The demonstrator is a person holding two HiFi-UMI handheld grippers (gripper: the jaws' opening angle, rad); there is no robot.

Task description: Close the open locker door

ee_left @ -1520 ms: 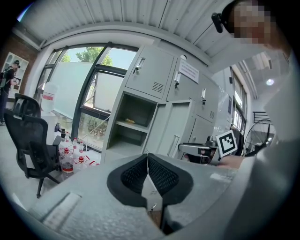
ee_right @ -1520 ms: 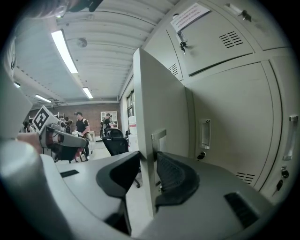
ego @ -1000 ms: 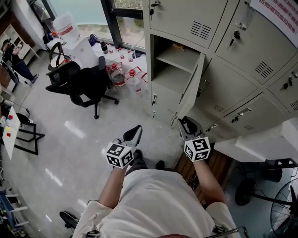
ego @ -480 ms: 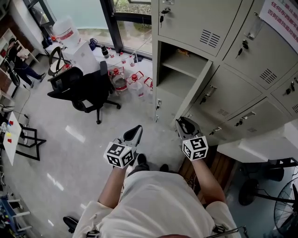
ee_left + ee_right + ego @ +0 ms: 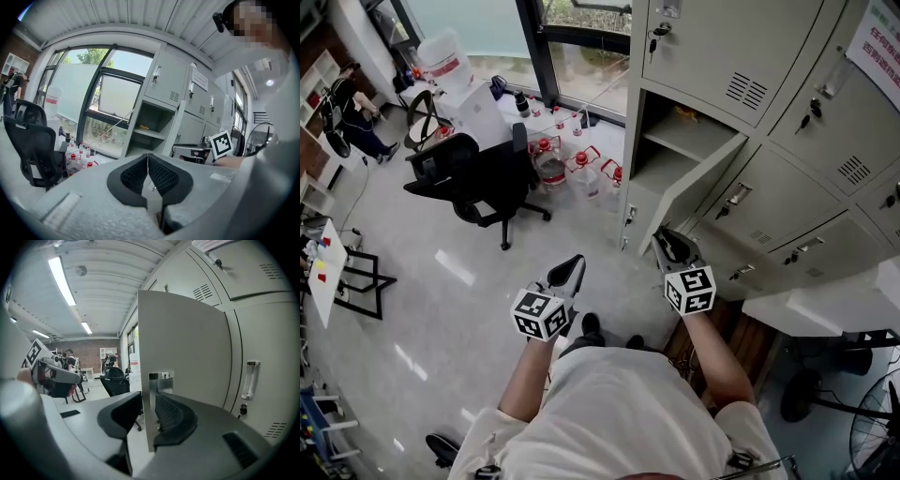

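Observation:
The grey locker door (image 5: 689, 187) stands part open in front of its empty two-shelf compartment (image 5: 675, 141). My right gripper (image 5: 661, 239) is at the door's free lower edge. In the right gripper view the door (image 5: 183, 348) passes between the jaws of the right gripper (image 5: 149, 413): the right pad lies along the door's face, while the left pad stands off with a gap. My left gripper (image 5: 572, 270) hangs in the air to the left, its pads (image 5: 136, 171) together on nothing. From the left gripper view the compartment (image 5: 152, 124) is straight ahead.
Closed grey lockers (image 5: 825, 112) fill the wall to the right and above. A black office chair (image 5: 473, 173) and red-capped water bottles (image 5: 572, 164) stand by the window at the left. A wooden platform (image 5: 741, 328) lies under my right arm, and a fan (image 5: 872, 412) stands at the lower right.
Both grippers have moved forward towards the lockers. The door, with the right gripper at its edge, has swung somewhat towards its compartment. The lockers look nearer.

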